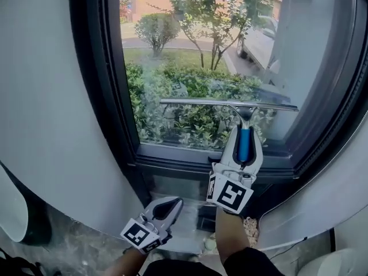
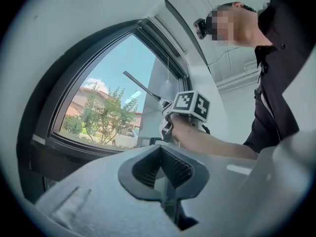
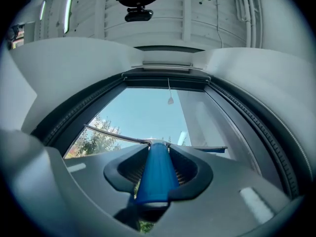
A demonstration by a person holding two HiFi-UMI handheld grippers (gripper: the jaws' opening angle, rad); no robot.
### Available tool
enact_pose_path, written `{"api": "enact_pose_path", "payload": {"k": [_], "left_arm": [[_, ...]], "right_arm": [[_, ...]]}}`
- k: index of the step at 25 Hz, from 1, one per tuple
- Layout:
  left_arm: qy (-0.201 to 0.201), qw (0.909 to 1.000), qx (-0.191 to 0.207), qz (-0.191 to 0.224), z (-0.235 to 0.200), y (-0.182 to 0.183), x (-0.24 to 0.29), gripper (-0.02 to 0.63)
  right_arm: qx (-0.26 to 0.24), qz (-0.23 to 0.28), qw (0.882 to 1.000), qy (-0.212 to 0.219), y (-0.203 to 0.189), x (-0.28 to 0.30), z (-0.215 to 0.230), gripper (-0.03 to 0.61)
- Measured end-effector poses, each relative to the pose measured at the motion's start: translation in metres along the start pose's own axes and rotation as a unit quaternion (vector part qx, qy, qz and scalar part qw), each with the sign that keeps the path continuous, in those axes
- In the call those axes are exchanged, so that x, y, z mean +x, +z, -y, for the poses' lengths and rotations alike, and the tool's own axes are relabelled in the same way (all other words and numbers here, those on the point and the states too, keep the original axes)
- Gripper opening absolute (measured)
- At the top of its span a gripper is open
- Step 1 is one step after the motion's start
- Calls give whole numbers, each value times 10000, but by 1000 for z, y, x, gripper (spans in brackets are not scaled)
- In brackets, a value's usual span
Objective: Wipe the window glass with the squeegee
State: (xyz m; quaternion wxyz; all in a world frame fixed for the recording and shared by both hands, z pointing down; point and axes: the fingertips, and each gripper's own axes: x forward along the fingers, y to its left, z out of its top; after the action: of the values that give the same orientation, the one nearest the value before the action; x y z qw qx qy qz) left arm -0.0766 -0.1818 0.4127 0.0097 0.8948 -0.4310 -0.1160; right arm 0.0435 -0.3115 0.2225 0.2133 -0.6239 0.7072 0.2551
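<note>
The squeegee (image 1: 244,144) has a blue handle and a long metal blade (image 1: 229,104) lying level against the lower part of the window glass (image 1: 195,50). My right gripper (image 1: 244,149) is shut on the blue handle (image 3: 156,174), which runs up between its jaws to the blade (image 3: 116,136). My left gripper (image 1: 167,207) hangs low below the sill, left of the right one, shut with nothing in it. In the left gripper view the jaws (image 2: 162,169) meet, and the right gripper's marker cube (image 2: 191,104) shows beyond them.
A dark window frame (image 1: 115,102) borders the glass (image 3: 143,112), with white wall (image 1: 46,108) to the left. The dark sill (image 1: 184,160) runs under the blade. Shrubs, trees and a parked vehicle lie outside. Stone floor shows below.
</note>
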Motion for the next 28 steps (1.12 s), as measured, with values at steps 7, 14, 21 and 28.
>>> {"api": "enact_pose_path", "payload": {"k": [7,14,21,28], "left_arm": [[-29,9996,256,88,-20,25,-22,0],[-522,9982,234,173,-21,42,-38,-2],[-740,9970,109,188,-17,49,-51,-2],[-635,9969,314,336,-24,61,-49,0]], "right_arm": [[134,-63,9968,-784,21,38,-7,135],[-390,248,9967,-663,54,23,-58,135],[-653,350,9952,-645,86,49,-73,135],[-438,716,9953,-481,107,88,-95,135]]}}
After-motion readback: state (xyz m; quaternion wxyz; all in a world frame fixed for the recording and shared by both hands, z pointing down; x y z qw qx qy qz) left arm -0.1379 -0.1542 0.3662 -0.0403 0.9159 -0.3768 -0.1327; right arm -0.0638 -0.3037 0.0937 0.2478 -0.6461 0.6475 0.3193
